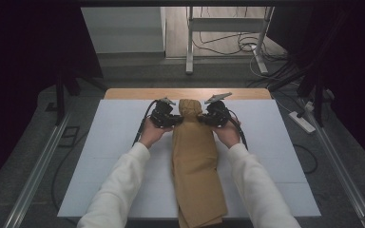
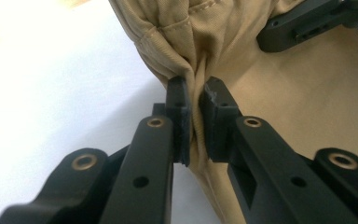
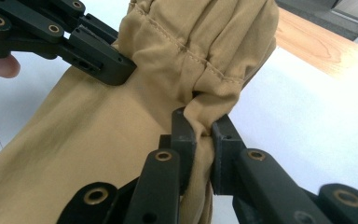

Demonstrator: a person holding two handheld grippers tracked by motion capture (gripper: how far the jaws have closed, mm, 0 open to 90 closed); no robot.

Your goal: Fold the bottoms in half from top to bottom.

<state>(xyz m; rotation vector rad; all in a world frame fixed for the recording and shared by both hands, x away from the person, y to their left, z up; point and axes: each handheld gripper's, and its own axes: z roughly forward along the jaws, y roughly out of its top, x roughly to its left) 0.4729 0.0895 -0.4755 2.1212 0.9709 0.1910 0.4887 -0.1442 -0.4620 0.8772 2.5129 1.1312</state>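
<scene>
A tan cloth garment (image 1: 196, 161) lies lengthwise down the middle of the white table top (image 1: 114, 142), its near end hanging over the front edge. Its far end with a stitched hem (image 3: 200, 60) is bunched and lifted. My left gripper (image 1: 171, 119) is shut on the garment's left edge; in the left gripper view its pads (image 2: 182, 112) pinch a fold of tan cloth (image 2: 242, 60). My right gripper (image 1: 204, 118) is shut on the right edge, the pads (image 3: 186, 140) squeezing gathered cloth below the hem. The other gripper (image 3: 98, 56) shows across the cloth in each gripper view.
A wooden strip (image 1: 185, 93) runs along the table's far edge. Beyond it stand a metal frame (image 1: 190, 42) and loose cables (image 1: 261, 52) on the floor. A power strip (image 1: 302, 121) lies at the right. Rails (image 1: 33, 175) flank the table.
</scene>
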